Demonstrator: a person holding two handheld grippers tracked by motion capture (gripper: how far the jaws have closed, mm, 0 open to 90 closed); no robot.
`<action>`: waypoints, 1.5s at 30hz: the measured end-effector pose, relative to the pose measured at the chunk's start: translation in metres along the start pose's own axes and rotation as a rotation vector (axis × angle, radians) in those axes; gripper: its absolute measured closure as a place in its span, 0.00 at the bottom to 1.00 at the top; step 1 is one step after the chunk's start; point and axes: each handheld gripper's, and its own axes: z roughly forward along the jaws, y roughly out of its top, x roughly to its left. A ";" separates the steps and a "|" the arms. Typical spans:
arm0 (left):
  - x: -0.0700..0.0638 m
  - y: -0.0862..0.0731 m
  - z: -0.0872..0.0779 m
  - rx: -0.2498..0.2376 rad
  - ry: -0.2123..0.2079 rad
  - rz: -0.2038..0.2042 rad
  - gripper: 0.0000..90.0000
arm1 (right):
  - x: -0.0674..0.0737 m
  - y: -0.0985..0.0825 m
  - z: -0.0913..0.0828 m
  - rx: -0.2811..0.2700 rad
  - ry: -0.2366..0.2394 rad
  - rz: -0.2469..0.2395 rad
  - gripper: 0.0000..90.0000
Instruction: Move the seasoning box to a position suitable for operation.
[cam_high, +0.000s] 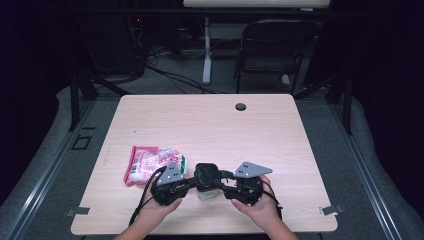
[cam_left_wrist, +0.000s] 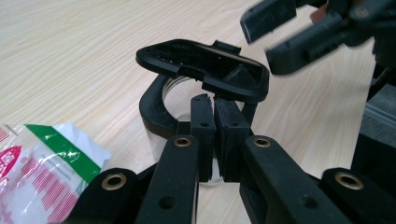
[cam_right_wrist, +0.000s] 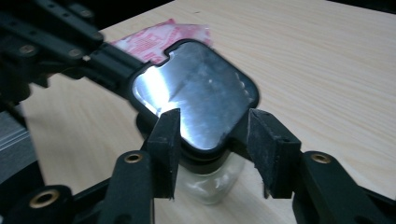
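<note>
At the near edge of a light wooden table (cam_high: 210, 125), a person's two hands bring a pair of black grippers together over a small clear glass jar (cam_high: 206, 192) with a black flip lid (cam_high: 206, 172). The left gripper (cam_high: 190, 184), coming in from nine o'clock in the high view, has its jaws pressed nearly together, pinching the jar's black collar (cam_left_wrist: 152, 105) at the hinge side; in the left gripper view the collar sits at twelve o'clock just beyond the fingertips (cam_left_wrist: 217, 119), with the lid (cam_left_wrist: 203, 67) tilted open above it. The right gripper (cam_high: 226, 186), entering from three o'clock, stands with its jaws spread, no earlier grip showing on the pads. In the right gripper view the lid's shiny top (cam_right_wrist: 196, 102) lies between and just past the two fingertips (cam_right_wrist: 166, 140), at twelve o'clock, while the glass body (cam_right_wrist: 210, 179) shows below. A red, white and green plastic packet (cam_high: 147, 162) lies on the table at roughly ten o'clock from the jar, near the left gripper.
</note>
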 end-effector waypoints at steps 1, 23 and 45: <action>0.000 0.001 0.000 -0.009 -0.005 -0.007 0.97 | 0.003 -0.001 -0.001 0.010 0.000 -0.023 0.59; -0.004 0.005 0.006 0.014 0.025 0.029 0.96 | 0.019 -0.001 0.014 -0.001 -0.136 -0.099 0.61; -0.001 0.000 0.012 0.034 0.020 0.036 0.96 | 0.009 -0.005 -0.004 -0.040 -0.114 -0.032 0.82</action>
